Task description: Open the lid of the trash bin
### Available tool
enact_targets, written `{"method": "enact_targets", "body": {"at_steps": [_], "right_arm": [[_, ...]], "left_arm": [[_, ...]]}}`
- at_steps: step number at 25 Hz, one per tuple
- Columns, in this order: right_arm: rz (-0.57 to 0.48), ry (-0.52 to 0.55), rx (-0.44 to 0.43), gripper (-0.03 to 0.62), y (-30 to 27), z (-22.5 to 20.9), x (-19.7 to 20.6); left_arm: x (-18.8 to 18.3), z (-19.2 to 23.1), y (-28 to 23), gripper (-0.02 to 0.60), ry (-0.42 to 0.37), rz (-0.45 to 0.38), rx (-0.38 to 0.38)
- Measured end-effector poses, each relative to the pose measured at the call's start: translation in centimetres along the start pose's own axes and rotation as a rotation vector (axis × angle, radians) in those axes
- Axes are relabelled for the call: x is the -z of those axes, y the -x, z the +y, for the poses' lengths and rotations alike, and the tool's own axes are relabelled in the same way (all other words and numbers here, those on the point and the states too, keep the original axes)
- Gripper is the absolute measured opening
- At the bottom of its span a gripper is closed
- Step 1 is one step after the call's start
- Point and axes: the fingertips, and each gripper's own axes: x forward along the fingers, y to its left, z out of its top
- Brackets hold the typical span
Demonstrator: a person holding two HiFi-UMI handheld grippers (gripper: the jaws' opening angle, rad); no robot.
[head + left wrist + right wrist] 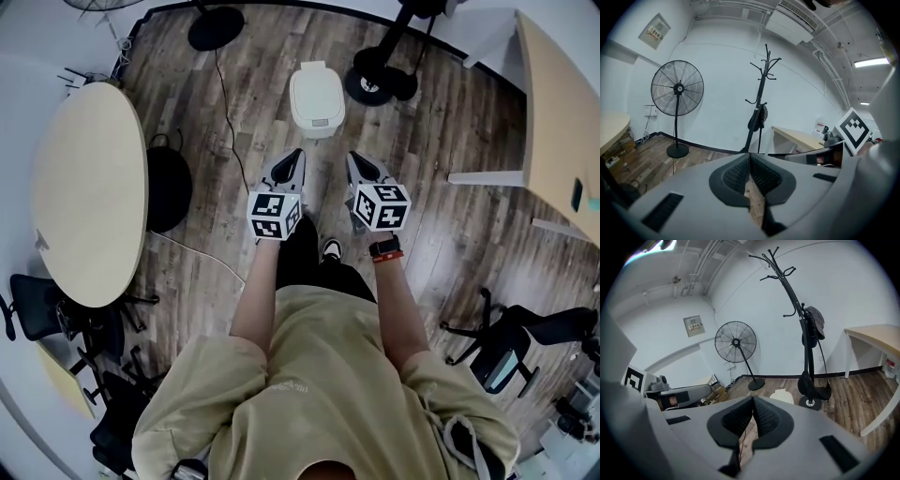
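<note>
A white trash bin (pixel 316 98) with its lid down stands on the wood floor ahead of the person. It also shows small in the right gripper view as the bin (pixel 782 396), beyond the jaws. My left gripper (pixel 295 156) and right gripper (pixel 356 160) are held side by side at waist height, a short way short of the bin and apart from it. Both are shut with nothing between their jaws: the left gripper (pixel 749 164) and right gripper (pixel 753 407) show their pads meeting at the tips.
A round table (pixel 86 192) stands at the left, a desk (pixel 558 122) at the right. A coat stand (pixel 806 333) rises just right of the bin, a floor fan (pixel 737 345) farther back. A cable (pixel 225 103) runs over the floor. Office chairs (pixel 511 342) sit behind.
</note>
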Motion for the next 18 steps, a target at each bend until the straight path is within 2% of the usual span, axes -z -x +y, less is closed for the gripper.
{"method": "enact_targets", "body": {"at_steps": [18], "right_arm": [[0.086, -0.024, 0.011, 0.002, -9.1, -3.2, 2.4]], "left_arm": [[3.2, 5.0, -7.0, 0.025, 0.020, 0.066, 0.053]]}}
